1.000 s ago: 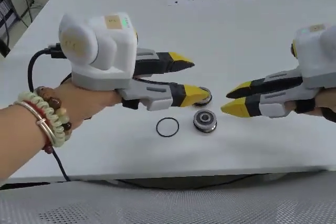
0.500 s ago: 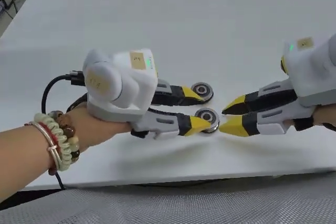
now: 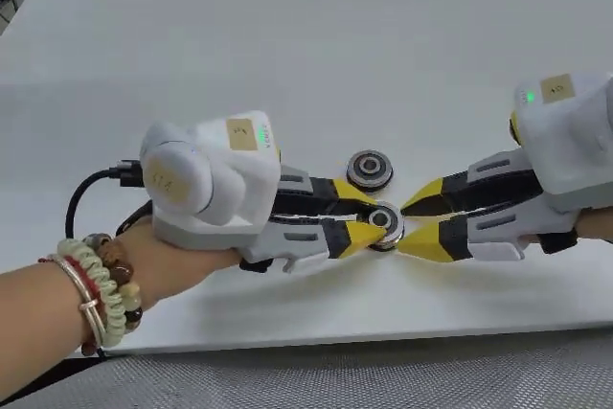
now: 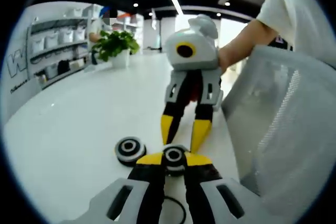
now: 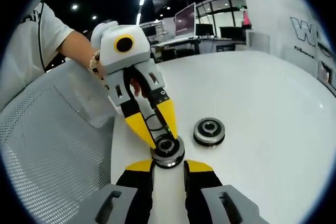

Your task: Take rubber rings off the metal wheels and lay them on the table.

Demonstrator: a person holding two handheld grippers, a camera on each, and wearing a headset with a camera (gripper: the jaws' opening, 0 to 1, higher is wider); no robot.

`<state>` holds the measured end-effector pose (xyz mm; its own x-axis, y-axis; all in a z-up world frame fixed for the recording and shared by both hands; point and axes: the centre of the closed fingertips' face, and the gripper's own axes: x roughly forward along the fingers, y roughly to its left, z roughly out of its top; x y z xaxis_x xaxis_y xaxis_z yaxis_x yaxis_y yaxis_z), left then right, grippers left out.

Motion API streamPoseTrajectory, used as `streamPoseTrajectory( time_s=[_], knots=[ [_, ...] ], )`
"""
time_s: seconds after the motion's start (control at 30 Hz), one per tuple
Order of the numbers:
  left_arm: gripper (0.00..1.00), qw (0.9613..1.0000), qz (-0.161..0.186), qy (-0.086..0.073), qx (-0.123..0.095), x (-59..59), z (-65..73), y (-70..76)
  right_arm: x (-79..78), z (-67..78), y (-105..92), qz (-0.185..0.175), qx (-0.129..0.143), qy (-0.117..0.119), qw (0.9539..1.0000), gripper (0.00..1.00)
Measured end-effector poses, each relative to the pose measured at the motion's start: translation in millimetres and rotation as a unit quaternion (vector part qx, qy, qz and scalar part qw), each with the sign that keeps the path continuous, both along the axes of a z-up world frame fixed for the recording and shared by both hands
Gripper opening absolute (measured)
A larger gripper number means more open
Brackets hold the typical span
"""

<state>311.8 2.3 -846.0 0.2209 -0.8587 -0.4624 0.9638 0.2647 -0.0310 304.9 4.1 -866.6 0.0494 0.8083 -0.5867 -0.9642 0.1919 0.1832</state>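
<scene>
Near the table's front edge, a metal wheel (image 3: 386, 222) with a black rubber rim lies between the yellow tips of my left gripper (image 3: 369, 215), which is shut on it. The same wheel (image 4: 174, 157) sits between those tips in the left gripper view. My right gripper (image 3: 414, 223) faces it from the right, jaws slightly apart, tips at the wheel's (image 5: 168, 150) edge. A second wheel (image 3: 369, 169) lies just behind. A loose black rubber ring (image 4: 181, 205) lies flat under the left gripper.
The white table (image 3: 287, 55) stretches open behind the wheels. A black cable (image 3: 96, 184) trails from the left gripper toward the front left. The table's front edge (image 3: 316, 337) is close below both grippers, with a grey mesh surface (image 5: 58, 145) beyond it.
Both grippers have come together on the nearer wheel. The left one moved right and closed around it, now covering the loose ring. The right one moved in from the right.
</scene>
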Motion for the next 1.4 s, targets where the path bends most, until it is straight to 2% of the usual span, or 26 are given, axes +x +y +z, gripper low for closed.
streamPoseTrajectory(
  time_s=[0.07, 0.13, 0.2, 0.23, 0.37, 0.43, 0.53, 0.6, 0.63, 0.67, 0.73, 0.77, 0.83, 0.87, 0.9, 0.93, 0.97, 1.03, 1.07, 1.23, 1.27, 1.3, 1.33, 1.37, 1.4],
  knots=[
    [0.14, 1.0000, 0.001, -0.002, 0.002, -0.1, -0.1, 0.5, 0.2, -0.6, -0.1, 0.003, -0.005, -0.002, 1.0000, 0.17],
    [0.14, 0.9999, 0.008, 0.006, -0.003, 0.4, -0.1, 0.7, -0.3, -0.9, -1.2, 0.008, -0.011, -0.007, 0.9999, 0.15],
    [0.14, 0.9999, 0.010, 0.003, -0.004, 0.6, -0.2, 1.8, 1.0, -4.5, -6.9, 0.003, -0.030, -0.004, 0.9995, 0.04],
    [0.14, 0.9999, 0.009, 0.003, -0.005, 0.2, -0.3, 2.1, 0.8, -5.5, -6.6, -0.001, -0.029, 0.004, 0.9996, 0.01],
    [0.14, 0.9999, 0.010, 0.005, -0.008, -1.2, -0.2, 3.5, 0.1, -6.2, -5.5, -0.014, -0.028, 0.008, 0.9995, 0.00],
    [0.14, 0.9999, 0.010, 0.004, -0.008, -2.1, -0.1, 4.1, 1.1, -6.3, -6.2, -0.041, -0.030, 0.021, 0.9985, 0.00],
    [0.14, 0.9999, 0.009, 0.002, -0.006, -3.4, 0.0, 5.1, -1.2, -6.5, -8.0, -0.085, -0.022, 0.070, 0.9937, 0.00],
    [0.13, 0.9999, 0.009, 0.001, -0.006, -4.3, 0.0, 5.8, 0.2, -6.3, -7.1, -0.113, 0.003, 0.108, 0.9876, 0.00],
    [0.13, 0.9999, 0.009, 0.001, -0.006, -4.2, 0.0, 5.7, 0.3, -6.1, -7.6, -0.126, 0.017, 0.138, 0.9822, 0.00],
    [0.13, 0.9999, 0.009, -0.001, -0.005, -5.2, 0.0, 6.4, 1.4, -4.2, -9.2, -0.147, 0.037, 0.178, 0.9723, 0.00],
    [0.13, 0.9999, 0.010, -0.002, -0.004, -5.6, 0.0, 6.6, 3.0, 0.1, -9.8, -0.164, 0.071, 0.221, 0.9589, 0.00],
    [0.13, 0.9999, 0.010, -0.003, -0.004, -5.4, -0.1, 6.6, 4.8, 3.6, -9.3, -0.175, 0.094, 0.239, 0.9505, 0.00],
    [0.13, 0.9999, 0.009, -0.002, -0.005, -5.5, 0.0, 6.9, 6.1, 13.0, -6.8, -0.169, 0.129, 0.253, 0.9439, 0.00],
    [0.13, 1.0000, 0.007, -0.002, -0.005, -6.6, 0.0, 6.9, 3.3, 6.7, -9.7, -0.167, 0.114, 0.254, 0.9458, 0.00],
    [0.13, 1.0000, 0.003, -0.002, -0.004, -7.2, 0.0, 6.2, 1.2, 6.6, -8.9, -0.167, 0.119, 0.264, 0.9425, 0.00],
    [0.13, 1.0000, 0.002, -0.003, -0.002, -7.8, 0.0, 6.4, -0.8, 11.2, -6.8, -0.170, 0.134, 0.289, 0.9327, 0.00],
    [0.12, 1.0000, 0.001, -0.004, 0.002, -8.4, 0.1, 6.3, -1.3, 13.6, -4.6, -0.171, 0.145, 0.298, 0.9279, 0.00],
    [0.12, 0.9999, 0.000, -0.009, 0.008, -8.0, -0.2, 4.9, -1.6, 13.7, -1.7, -0.161, 0.136, 0.277, 0.9374, 0.00],
    [0.12, 0.9999, -0.001, -0.008, 0.009, -8.3, 0.0, 4.8, -1.9, 16.6, 1.5, -0.154, 0.134, 0.272, 0.9404, 0.00],
    [0.12, 1.0000, 0.001, -0.008, 0.005, -7.3, -0.4, 4.8, -4.2, 23.6, 10.6, -0.132, 0.140, 0.265, 0.9447, 0.00],
    [0.12, 1.0000, 0.001, -0.008, 0.005, -7.7, -0.3, 4.9, -4.0, 25.4, 11.1, -0.130, 0.144, 0.266, 0.9442, 0.00],
    [0.13, 1.0000, 0.002, -0.008, 0.004, -7.4, -0.4, 4.7, -8.1, 36.2, 17.5, -0.110, 0.173, 0.277, 0.9388, 0.00],
    [0.13, 1.0000, 0.003, -0.008, 0.001, -7.4, -0.3, 4.5, -3.4, 36.3, 17.6, -0.129, 0.171, 0.277, 0.9366, 0.00],
    [0.13, 1.0000, 0.004, -0.005, -0.001, -6.6, -0.2, 3.9, -3.1, 30.3, 14.9, -0.116, 0.148, 0.246, 0.9508, 0.00],
    [0.13, 1.0000, 0.007, 0.001, -0.006, -6.9, 0.2, 4.0, -3.2, 31.3, 14.8, -0.118, 0.149, 0.252, 0.9489, 0.00]
  ],
)
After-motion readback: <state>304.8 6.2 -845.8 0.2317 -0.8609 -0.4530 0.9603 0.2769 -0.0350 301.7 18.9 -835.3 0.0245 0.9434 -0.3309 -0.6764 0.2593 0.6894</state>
